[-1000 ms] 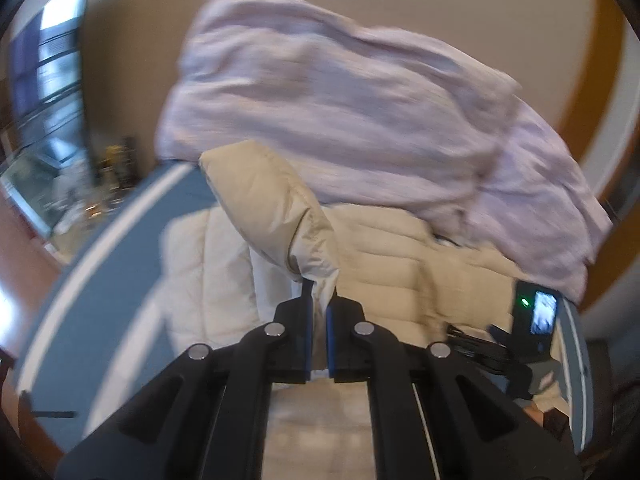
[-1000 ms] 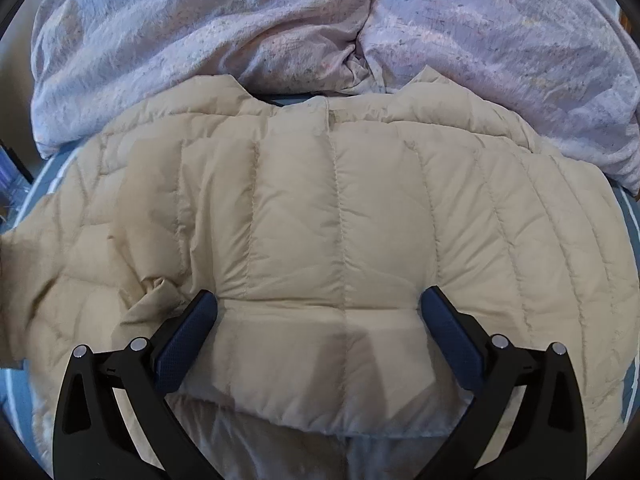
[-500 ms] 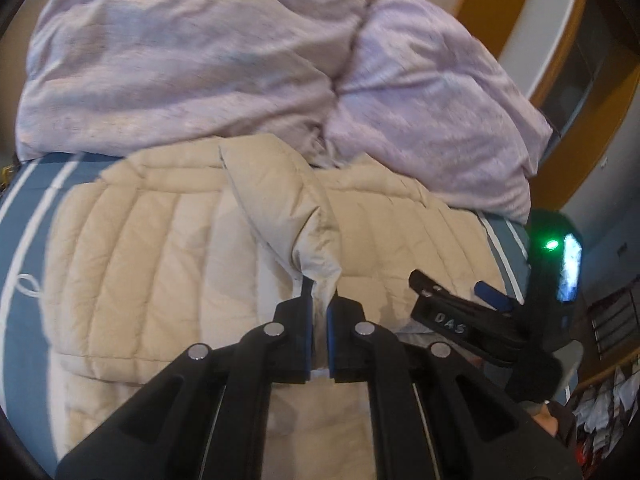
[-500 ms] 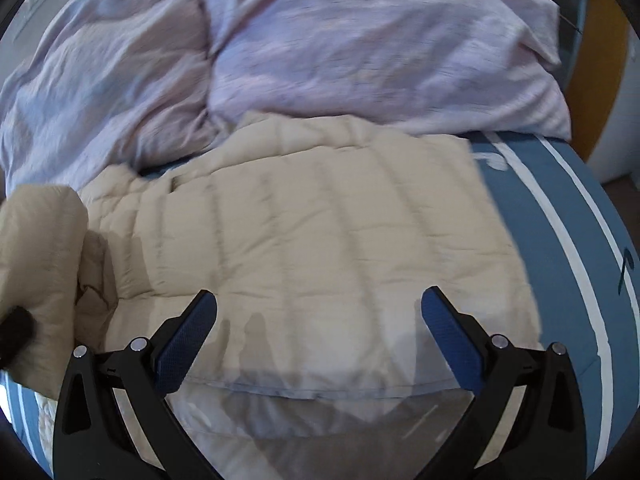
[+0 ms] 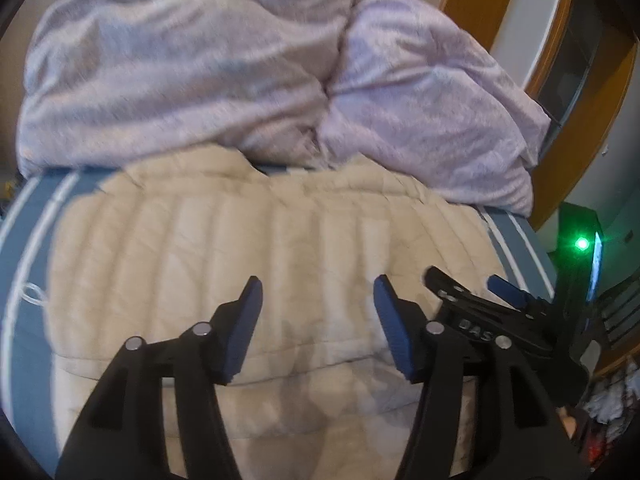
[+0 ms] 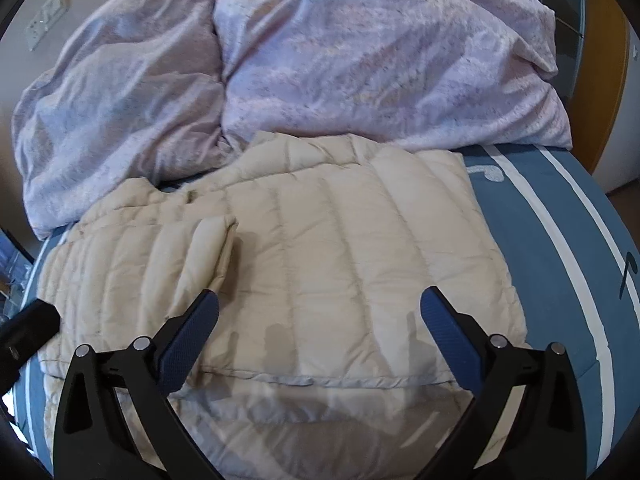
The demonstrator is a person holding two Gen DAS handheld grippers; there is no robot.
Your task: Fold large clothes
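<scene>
A cream quilted puffer jacket point(image 5: 256, 248) lies flat on the blue striped bed; in the right wrist view point(image 6: 352, 264) its left sleeve point(image 6: 160, 256) lies folded over its body. My left gripper point(image 5: 318, 312) is open and empty, hovering above the jacket's lower part. My right gripper point(image 6: 320, 320) is open and empty above the jacket's hem. The right gripper also shows at the right of the left wrist view point(image 5: 480, 308).
A crumpled lilac duvet point(image 6: 304, 60) is piled at the far side of the bed, touching the jacket's collar. Blue bedsheet with white stripes point(image 6: 560, 216) shows to the right. A wooden door frame point(image 5: 580, 120) stands at the far right.
My left gripper has opened and let go of the sleeve, which now lies across the jacket. Both views have swung to the right.
</scene>
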